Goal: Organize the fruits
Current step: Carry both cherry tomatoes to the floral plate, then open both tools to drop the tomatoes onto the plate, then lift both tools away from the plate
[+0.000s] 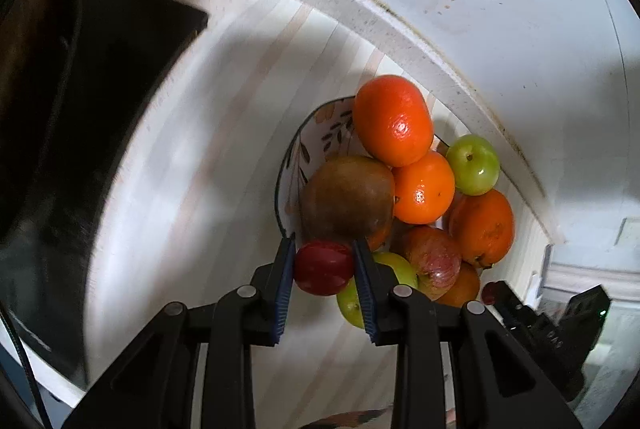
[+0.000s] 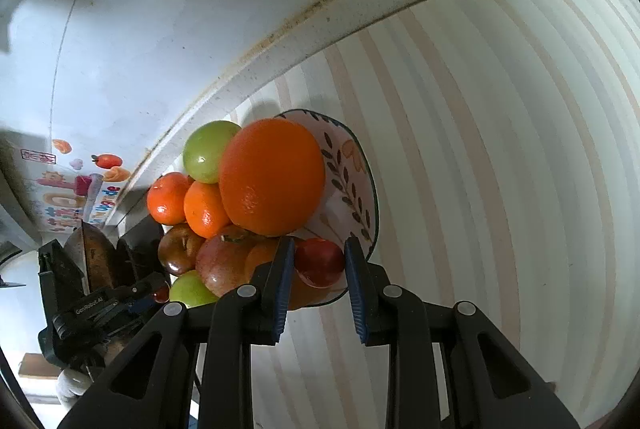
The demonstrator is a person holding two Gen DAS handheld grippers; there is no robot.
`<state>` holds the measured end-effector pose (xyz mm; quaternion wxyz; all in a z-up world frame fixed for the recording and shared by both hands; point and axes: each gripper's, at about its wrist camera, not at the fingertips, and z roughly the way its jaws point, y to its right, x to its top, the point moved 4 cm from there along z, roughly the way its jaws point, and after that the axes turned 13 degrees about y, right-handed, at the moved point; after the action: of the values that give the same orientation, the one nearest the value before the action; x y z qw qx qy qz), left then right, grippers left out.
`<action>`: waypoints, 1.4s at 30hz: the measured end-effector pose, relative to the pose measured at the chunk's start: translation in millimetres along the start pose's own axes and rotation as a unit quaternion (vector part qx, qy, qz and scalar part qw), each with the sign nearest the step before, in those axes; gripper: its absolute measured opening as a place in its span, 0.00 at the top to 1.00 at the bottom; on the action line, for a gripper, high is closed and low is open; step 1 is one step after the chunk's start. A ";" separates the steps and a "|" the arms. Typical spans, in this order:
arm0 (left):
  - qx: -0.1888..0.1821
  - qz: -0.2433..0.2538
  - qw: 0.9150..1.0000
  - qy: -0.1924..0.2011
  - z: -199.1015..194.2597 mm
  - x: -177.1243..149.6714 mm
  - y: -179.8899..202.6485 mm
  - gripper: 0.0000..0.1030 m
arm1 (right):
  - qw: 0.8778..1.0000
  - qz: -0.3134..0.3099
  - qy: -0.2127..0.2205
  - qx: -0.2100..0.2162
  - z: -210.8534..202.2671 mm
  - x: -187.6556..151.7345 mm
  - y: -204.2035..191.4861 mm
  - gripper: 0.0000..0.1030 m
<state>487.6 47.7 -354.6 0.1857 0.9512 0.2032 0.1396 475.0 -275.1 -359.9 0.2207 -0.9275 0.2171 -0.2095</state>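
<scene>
A patterned bowl [image 1: 320, 133] [image 2: 352, 189] on a striped tabletop is heaped with fruit: oranges [image 1: 394, 119] [image 2: 272, 175], green apples [image 1: 474, 163] [image 2: 208, 149], a brown pear [image 1: 348, 195] and red apples [image 1: 434, 257]. My left gripper [image 1: 325, 265] is shut on a small red fruit [image 1: 324, 267] at the bowl's near edge. My right gripper [image 2: 319, 261] is shut on another small red fruit [image 2: 320, 261] at the bowl's other side. Each gripper shows in the other's view, the left one [image 2: 156, 291] and the right one [image 1: 492, 293].
The striped tabletop [image 2: 500, 169] ends at a speckled ledge [image 1: 360, 5] against a white wall. A dark opening [image 1: 100, 109] lies left of the table. A colourful sticker [image 2: 76, 185] is on the wall.
</scene>
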 end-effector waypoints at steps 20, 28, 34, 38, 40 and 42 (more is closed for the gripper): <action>-0.018 -0.061 0.998 -0.010 10.5 -7.8 -6.4 0.65 | 1.000 0.028 -0.012 0.002 19.9 -7.9 8.4 0.44; -0.010 -0.037 0.999 0.000 4.0 -9.0 -1.3 0.49 | 1.000 0.017 -0.007 -0.002 9.7 -5.6 5.8 0.21; 0.024 0.019 0.999 0.036 -21.4 -9.7 5.3 0.29 | 0.998 -0.043 0.015 -0.037 -16.7 -10.4 -3.5 0.10; 0.076 0.098 0.990 0.071 -48.5 -24.8 14.8 0.08 | 0.989 -0.115 0.038 -0.085 -42.5 -23.5 -17.3 0.06; 0.091 0.124 0.985 0.083 -61.0 -35.8 16.4 0.07 | 0.983 -0.144 0.051 -0.102 -56.0 -33.4 -25.9 0.06; 0.102 0.147 0.980 0.092 -72.7 -48.7 19.6 0.07 | 0.976 -0.172 0.063 -0.118 -70.5 -44.1 -34.8 0.05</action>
<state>426.5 31.3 -291.0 0.0462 0.9677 0.0909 0.2308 415.6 -247.6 -298.0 0.0565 -0.9554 0.0911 -0.2750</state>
